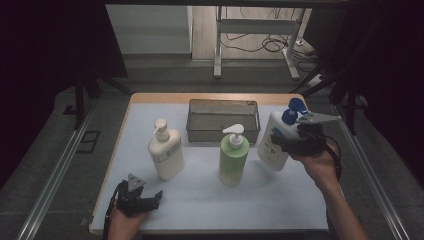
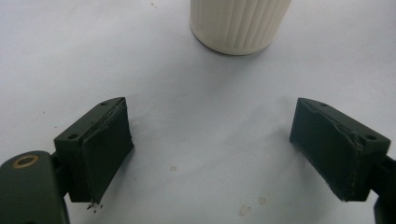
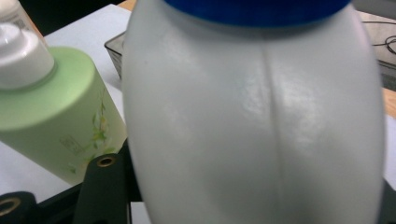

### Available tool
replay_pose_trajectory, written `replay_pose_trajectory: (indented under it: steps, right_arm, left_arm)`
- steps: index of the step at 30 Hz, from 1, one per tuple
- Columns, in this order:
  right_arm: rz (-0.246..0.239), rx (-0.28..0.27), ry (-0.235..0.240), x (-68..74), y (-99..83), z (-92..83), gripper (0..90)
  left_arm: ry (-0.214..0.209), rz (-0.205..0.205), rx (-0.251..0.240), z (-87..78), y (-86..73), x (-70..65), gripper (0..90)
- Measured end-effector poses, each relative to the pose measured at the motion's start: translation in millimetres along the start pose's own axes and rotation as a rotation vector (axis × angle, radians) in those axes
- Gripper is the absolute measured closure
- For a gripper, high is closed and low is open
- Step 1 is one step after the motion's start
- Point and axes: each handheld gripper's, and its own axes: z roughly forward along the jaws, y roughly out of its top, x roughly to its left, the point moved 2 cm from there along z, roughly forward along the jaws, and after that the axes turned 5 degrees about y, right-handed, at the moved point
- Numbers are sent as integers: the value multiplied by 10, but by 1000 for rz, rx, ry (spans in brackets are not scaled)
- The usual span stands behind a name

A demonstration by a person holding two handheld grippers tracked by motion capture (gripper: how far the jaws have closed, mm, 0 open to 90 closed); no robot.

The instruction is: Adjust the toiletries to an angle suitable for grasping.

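A table (image 1: 125, 200) takes the middle of the frame. A basket (image 1: 223, 120) sits at its upper centre. Below and left of the basket stands one bottle (image 1: 165, 151). A second bottle (image 1: 233, 157) stands at the centre, just below the basket. A third bottle (image 1: 276, 138) is at the right, tilted, in the right gripper (image 1: 300, 140). The left gripper (image 1: 137, 199) lies at the lower left, below the first bottle and apart from it.
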Motion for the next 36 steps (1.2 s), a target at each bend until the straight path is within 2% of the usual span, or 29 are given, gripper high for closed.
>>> replay_pose_trajectory:
  steps: [8, 19, 36]
  right_arm:
    - [-20, -25, 13, -40, 208, 29, 397]
    - [-30, -30, 16, -31, 449, 89, 398]
    - [-44, -34, 23, 13, 767, 327, 398]
  left_arm:
    - [0, -3, -1, 1, 1, -1, 121]
    - [0, -2, -1, 1, 1, -1, 121]
    - [0, -5, -1, 2, 3, -2, 121]
